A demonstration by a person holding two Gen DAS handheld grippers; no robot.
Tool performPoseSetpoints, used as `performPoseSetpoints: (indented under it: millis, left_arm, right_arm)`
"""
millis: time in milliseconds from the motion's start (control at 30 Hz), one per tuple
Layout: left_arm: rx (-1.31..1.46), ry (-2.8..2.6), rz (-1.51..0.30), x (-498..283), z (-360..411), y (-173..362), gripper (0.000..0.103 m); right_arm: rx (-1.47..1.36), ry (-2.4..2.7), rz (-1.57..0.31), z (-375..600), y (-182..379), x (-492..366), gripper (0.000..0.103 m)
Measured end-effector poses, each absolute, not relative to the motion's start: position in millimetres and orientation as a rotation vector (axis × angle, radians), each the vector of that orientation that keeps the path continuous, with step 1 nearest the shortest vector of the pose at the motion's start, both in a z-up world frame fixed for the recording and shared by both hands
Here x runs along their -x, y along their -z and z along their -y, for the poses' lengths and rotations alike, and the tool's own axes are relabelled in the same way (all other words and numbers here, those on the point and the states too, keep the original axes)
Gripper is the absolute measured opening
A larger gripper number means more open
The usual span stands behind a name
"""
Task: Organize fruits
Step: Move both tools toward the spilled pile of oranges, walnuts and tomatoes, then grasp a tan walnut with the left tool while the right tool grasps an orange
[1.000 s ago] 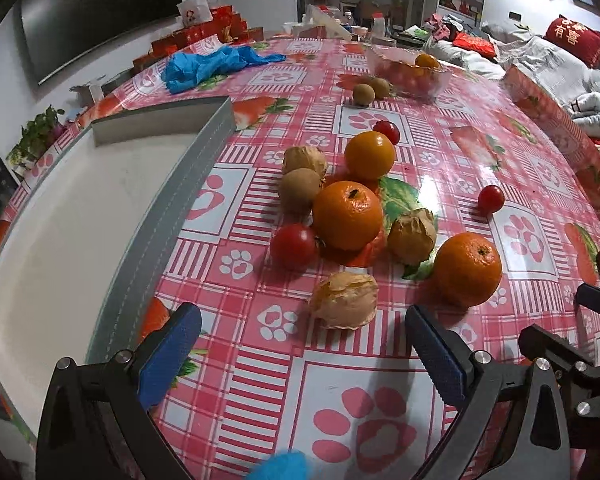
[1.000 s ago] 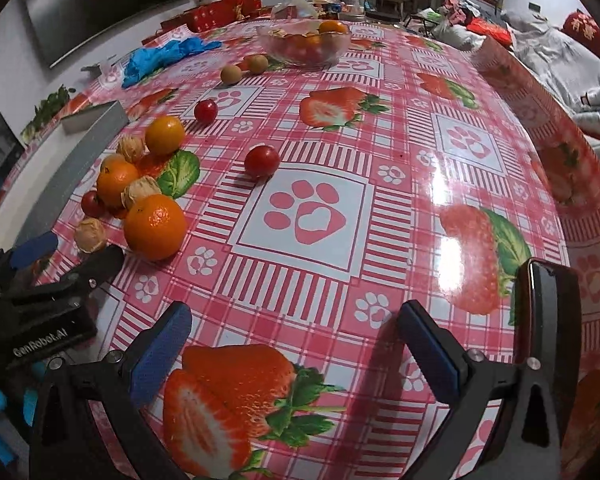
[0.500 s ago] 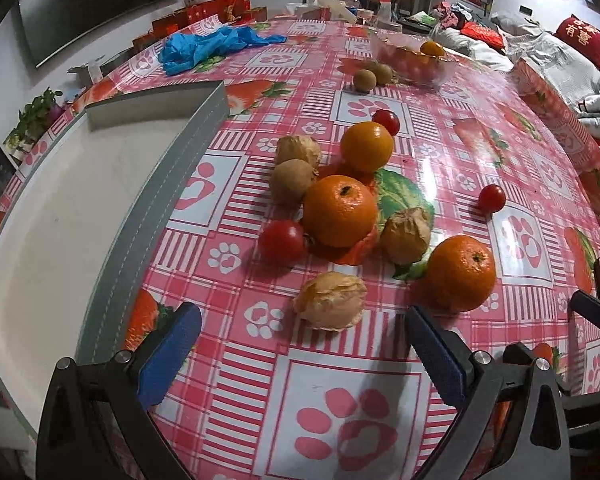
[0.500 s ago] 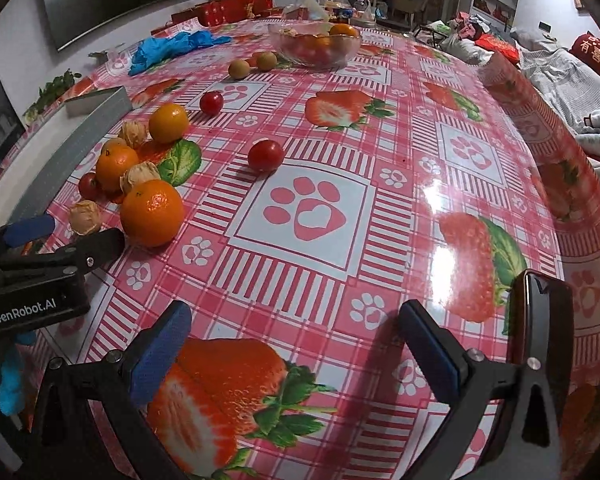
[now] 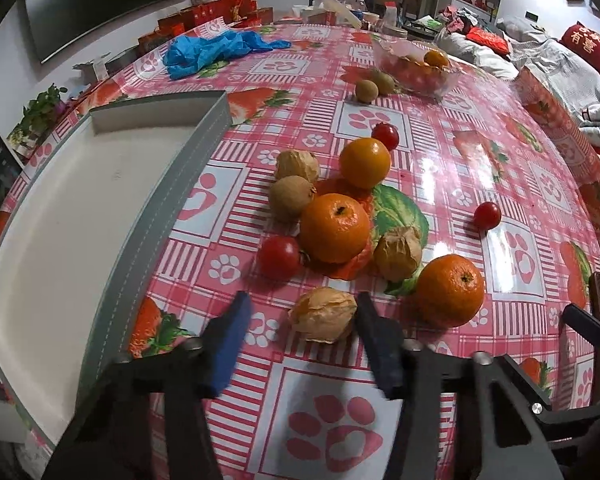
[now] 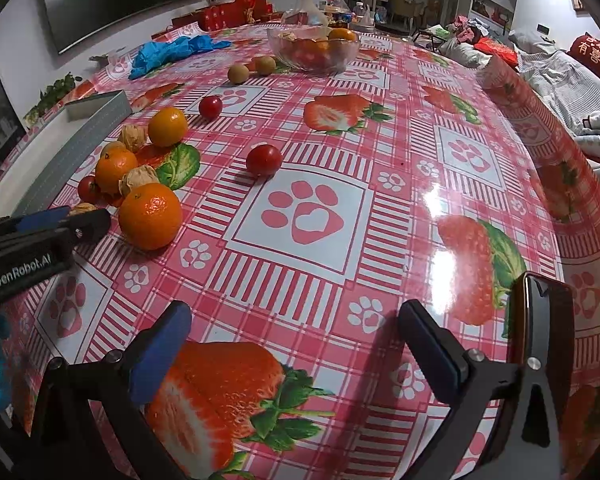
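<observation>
A papery husked fruit [image 5: 323,319] lies on the red tablecloth between the fingers of my left gripper [image 5: 304,342]. The jaws are partly closed around it; the right pad touches it, the left pad stands a little apart. Behind it lie three oranges [image 5: 334,227], tomatoes [image 5: 279,256], two more husked fruits [image 5: 397,254] and a brown kiwi [image 5: 291,197]. A white tray with a grey rim [image 5: 172,216] lies to the left. My right gripper [image 6: 296,350] is open and empty over a printed strawberry, right of the nearest orange [image 6: 150,216].
A glass bowl of fruit [image 6: 313,49] stands at the far side with two brown fruits [image 6: 238,73] beside it. Blue gloves [image 5: 216,50] lie at the far left. A loose tomato [image 6: 264,159] sits mid-table. The table edge curves away on the right.
My left gripper has moved forward to the nearest husked fruit and its jaws have narrowed around it. The right gripper has barely moved.
</observation>
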State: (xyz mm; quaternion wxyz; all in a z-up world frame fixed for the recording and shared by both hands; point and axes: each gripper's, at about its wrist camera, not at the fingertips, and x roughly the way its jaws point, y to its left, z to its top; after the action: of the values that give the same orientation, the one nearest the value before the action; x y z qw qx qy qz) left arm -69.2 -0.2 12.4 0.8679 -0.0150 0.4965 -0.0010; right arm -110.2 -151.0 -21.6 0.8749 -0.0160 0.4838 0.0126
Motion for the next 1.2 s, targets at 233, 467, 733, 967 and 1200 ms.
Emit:
performPoseSetpoints:
  millis: [233,467,733,967,1200]
  left_arm:
    - [0.037,0.027,-1.030,73.8,-7.3,-12.8,0.037]
    - [0.013,0.028,-1.014,85.8,-16.4,-12.2,0.037]
    - [0.021,0.041,-1.009,86.1,-21.4,-12.5,0.037]
    - [0.020,0.060,-1.002,81.1,-24.0,-12.3,0.037]
    - [0.064,0.074,-0.996,78.3,-27.9,-14.0,0.032]
  right_arm:
    - [0.034,-0.026,-1.010,151.0,21.8,110.4,0.103]
    - [0.045,-0.055,-1.040,138.6,20.5,101.9,0.103]
    - [0.048,-0.156,-1.017,108.2,15.5,75.1,0.101]
    - [0.079,-0.216,-1.006,92.0,13.5,60.8,0.069]
    - [0.052,-0.239,-1.023,92.6,9.2,62.2,0.043]
